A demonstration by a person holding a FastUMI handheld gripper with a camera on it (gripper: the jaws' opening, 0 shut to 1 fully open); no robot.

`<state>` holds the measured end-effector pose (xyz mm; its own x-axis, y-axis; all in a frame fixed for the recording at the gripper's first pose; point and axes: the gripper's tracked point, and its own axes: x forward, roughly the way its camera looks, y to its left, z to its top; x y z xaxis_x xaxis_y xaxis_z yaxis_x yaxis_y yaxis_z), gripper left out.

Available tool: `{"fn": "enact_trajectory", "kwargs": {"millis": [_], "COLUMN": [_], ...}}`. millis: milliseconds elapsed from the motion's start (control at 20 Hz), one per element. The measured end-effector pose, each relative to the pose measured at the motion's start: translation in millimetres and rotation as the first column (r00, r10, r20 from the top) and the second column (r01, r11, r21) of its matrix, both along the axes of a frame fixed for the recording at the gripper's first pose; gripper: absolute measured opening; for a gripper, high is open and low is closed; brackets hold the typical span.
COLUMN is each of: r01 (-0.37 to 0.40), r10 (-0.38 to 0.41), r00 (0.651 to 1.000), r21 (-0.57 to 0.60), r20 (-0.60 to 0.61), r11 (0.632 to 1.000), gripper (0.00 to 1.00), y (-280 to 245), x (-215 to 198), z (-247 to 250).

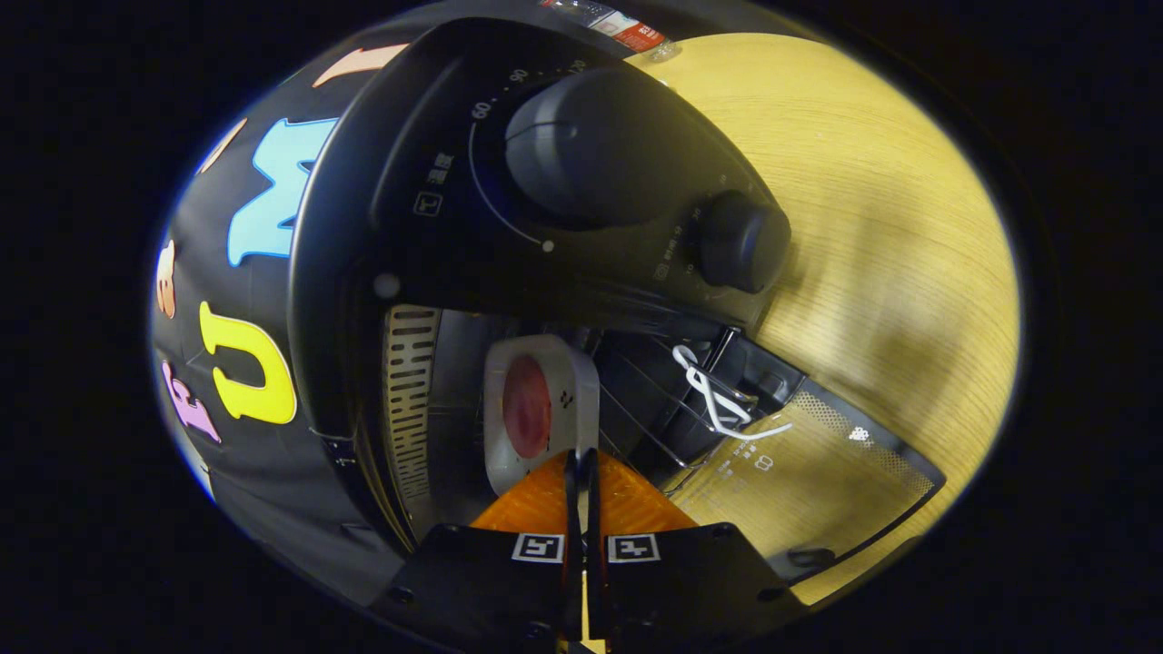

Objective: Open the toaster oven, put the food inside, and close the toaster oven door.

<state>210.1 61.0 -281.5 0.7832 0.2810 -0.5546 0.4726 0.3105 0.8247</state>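
Observation:
The black toaster oven point(391, 182) stands close ahead with its glass door point(818, 463) swung fully open over the wooden table. A white square plate point(545, 363) carrying a round red piece of food point(527, 404) sits inside the oven cavity, beside the wire rack point(654, 400). My gripper point(581, 459) reaches into the opening. Its fingers are pressed almost together, pinching the plate's near rim. The view is rolled sideways, so the oven looks tipped over.
A large knob point(591, 145) and a smaller knob point(740, 241) stick out of the oven's control panel just above my fingers. A white cord point(713, 395) hangs at the door hinge. The wooden table point(890, 227) extends beyond the door.

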Motion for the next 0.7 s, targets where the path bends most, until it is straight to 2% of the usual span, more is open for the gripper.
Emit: {"fn": "enact_trajectory", "kwargs": {"millis": [150, 300, 450, 550, 700], "r01": [-0.004, -0.032, -0.027, -0.012, -0.001], "r10": [0.004, 0.03, 0.022, 0.006, -0.005], "r00": [1.0, 0.999, 0.997, 0.995, 0.995], "r21": [0.043, 0.052, 0.065, 0.058, 0.054], "r20": [0.023, 0.035, 0.079, 0.095, 0.101], "r11": [0.999, 0.998, 0.998, 0.998, 0.999], "gripper": [0.09, 0.2, 0.28, 0.92, 0.92], "y": [8, 16, 23, 21, 30], "x": [0, -8, -20, -35, -58], "z": [7, 14, 30, 38, 46]}}
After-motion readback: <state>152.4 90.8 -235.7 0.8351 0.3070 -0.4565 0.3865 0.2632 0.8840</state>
